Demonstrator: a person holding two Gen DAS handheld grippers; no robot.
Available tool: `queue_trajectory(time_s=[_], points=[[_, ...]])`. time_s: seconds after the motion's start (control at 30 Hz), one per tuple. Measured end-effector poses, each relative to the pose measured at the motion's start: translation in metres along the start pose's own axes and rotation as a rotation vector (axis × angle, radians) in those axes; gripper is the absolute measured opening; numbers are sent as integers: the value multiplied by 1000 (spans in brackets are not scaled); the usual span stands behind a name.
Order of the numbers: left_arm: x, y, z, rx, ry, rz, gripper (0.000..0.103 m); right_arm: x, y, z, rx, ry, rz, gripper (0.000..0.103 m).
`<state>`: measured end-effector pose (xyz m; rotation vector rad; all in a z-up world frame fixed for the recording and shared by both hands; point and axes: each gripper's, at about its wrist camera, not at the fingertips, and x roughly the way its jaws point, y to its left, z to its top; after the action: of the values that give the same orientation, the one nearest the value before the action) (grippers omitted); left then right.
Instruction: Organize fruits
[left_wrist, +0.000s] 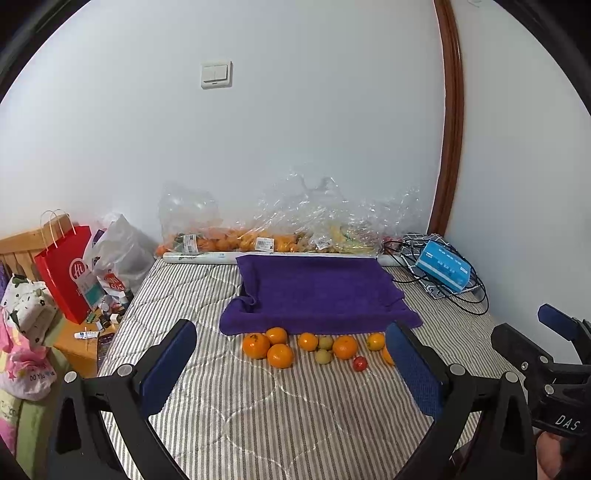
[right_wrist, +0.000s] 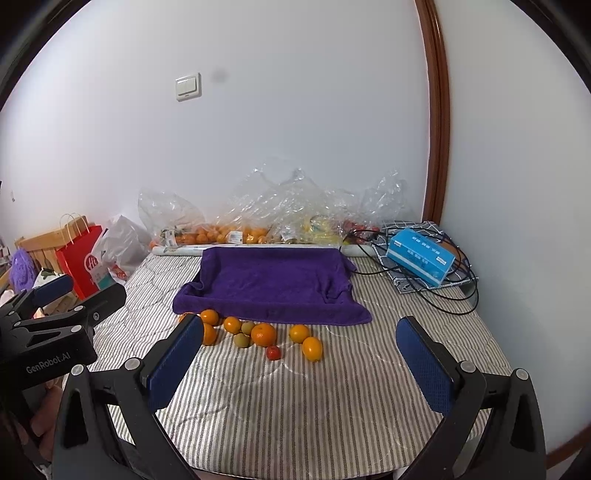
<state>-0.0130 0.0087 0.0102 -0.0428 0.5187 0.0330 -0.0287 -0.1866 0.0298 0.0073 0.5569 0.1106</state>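
Fruits are being left loose along the near edge of the purple-towel-lined tray, presumably awaiting sorting, while the left gripper and right gripper are being held spread and empty.

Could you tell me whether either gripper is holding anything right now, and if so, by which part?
Nothing is held. The left gripper and right gripper are both open and empty, short of the loose orange, green and red fruits.
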Motion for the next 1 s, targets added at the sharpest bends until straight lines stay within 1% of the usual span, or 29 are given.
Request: queue_trajectory(time_s=[0.43,1.0], points=[[-2,1,5,-2,-1,-5,103,-2,3,0,-3,-12,3,103],[-3,2,3,-9,-7,0,103,-2,5,-1,3,-10,24,103]])
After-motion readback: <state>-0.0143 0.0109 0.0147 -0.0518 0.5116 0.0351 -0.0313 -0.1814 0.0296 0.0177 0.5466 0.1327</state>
